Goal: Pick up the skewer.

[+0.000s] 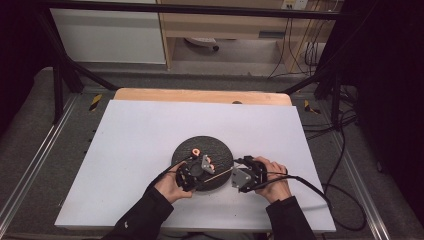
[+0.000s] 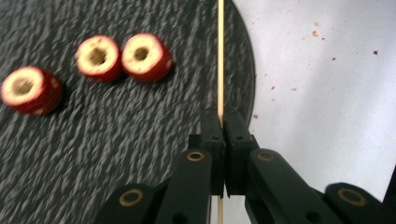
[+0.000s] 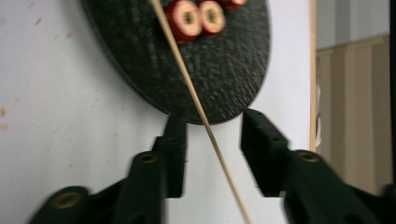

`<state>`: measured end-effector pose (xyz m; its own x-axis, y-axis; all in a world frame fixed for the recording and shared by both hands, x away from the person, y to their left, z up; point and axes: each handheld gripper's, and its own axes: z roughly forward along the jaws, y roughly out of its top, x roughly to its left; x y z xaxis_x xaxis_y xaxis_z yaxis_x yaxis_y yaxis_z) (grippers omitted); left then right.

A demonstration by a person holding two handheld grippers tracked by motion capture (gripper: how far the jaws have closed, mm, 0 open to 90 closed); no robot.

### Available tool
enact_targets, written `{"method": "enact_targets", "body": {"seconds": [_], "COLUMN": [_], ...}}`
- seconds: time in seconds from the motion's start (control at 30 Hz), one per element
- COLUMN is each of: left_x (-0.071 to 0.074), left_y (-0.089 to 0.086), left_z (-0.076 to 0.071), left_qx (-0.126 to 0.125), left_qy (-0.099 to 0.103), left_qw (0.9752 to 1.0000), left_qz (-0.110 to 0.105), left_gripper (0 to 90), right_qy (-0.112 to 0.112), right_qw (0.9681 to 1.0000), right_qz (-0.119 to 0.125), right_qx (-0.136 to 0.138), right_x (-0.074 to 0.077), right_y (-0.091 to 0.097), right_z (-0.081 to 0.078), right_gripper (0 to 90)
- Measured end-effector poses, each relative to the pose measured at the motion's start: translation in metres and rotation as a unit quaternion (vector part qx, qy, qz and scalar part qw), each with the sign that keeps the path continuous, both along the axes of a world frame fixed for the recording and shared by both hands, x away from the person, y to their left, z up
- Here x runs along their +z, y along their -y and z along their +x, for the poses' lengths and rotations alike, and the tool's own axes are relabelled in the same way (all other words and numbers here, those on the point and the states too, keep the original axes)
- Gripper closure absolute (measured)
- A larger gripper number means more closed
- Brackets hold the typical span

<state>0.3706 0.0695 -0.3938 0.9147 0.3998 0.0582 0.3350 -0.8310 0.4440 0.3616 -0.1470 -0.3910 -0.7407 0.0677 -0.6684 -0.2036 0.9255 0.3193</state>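
Note:
A round black plate [image 1: 212, 144] lies on the white board, with red cored fruit rings [image 1: 195, 150] on it. In the left gripper view three rings [image 2: 142, 56] sit on the plate [image 2: 116, 140], to the left of a thin wooden skewer [image 2: 220, 56]. My left gripper [image 2: 223, 119] is shut on that skewer, which points ahead over the plate's rim. In the high view this gripper [image 1: 196, 173] hangs over the plate's near part. My right gripper [image 3: 215, 120] stands open just off the plate's edge [image 3: 219, 74]. The skewer [image 3: 187, 88] runs slanting between its jaws without touching the pads.
The white board [image 1: 135, 150] covers a wooden table [image 1: 200, 95]. Small crumbs [image 2: 317, 32] dot the board beside the plate. A black frame and cables [image 1: 325, 190] run along the right side, where the floor lies below.

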Motion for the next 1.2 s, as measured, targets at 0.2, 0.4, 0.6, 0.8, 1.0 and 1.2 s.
{"method": "enact_targets", "body": {"seconds": [0.2, 0.4, 0.6, 0.8, 1.0, 1.2], "left_x": [0.003, 0.003, 0.003, -0.002, -0.011, -0.019], "left_y": [-0.016, -0.034, -0.052, -0.068, -0.087, -0.104], "left_z": [-0.001, -0.004, -0.008, -0.018, -0.029, -0.035], "left_qx": [0.019, 0.042, 0.070, 0.091, 0.114, 0.140], "left_qy": [0.006, 0.017, 0.030, 0.046, 0.056, 0.063], "left_qw": [0.9997, 0.9983, 0.9946, 0.9892, 0.9832, 0.9757], "left_qz": [-0.013, -0.035, -0.071, -0.105, -0.131, -0.157], "left_gripper": [88.8, 88.7, 88.7, 88.7, 88.7, 88.7], "right_qy": [-0.038, -0.104, -0.165, -0.221, -0.253, -0.274], "right_qw": [0.9862, 0.9510, 0.9163, 0.8861, 0.8650, 0.8545], "right_qz": [0.130, 0.228, 0.277, 0.299, 0.317, 0.322], "right_qx": [-0.095, -0.182, -0.238, -0.277, -0.295, -0.301], "right_x": [0.005, -0.002, -0.014, -0.021, -0.021, -0.017], "right_y": [0.024, 0.045, 0.060, 0.064, 0.060, 0.053], "right_z": [0.007, 0.013, 0.016, 0.018, 0.020, 0.023], "right_gripper": [34.3, 22.6, 16.1, 9.8, 5.2, 1.4]}}
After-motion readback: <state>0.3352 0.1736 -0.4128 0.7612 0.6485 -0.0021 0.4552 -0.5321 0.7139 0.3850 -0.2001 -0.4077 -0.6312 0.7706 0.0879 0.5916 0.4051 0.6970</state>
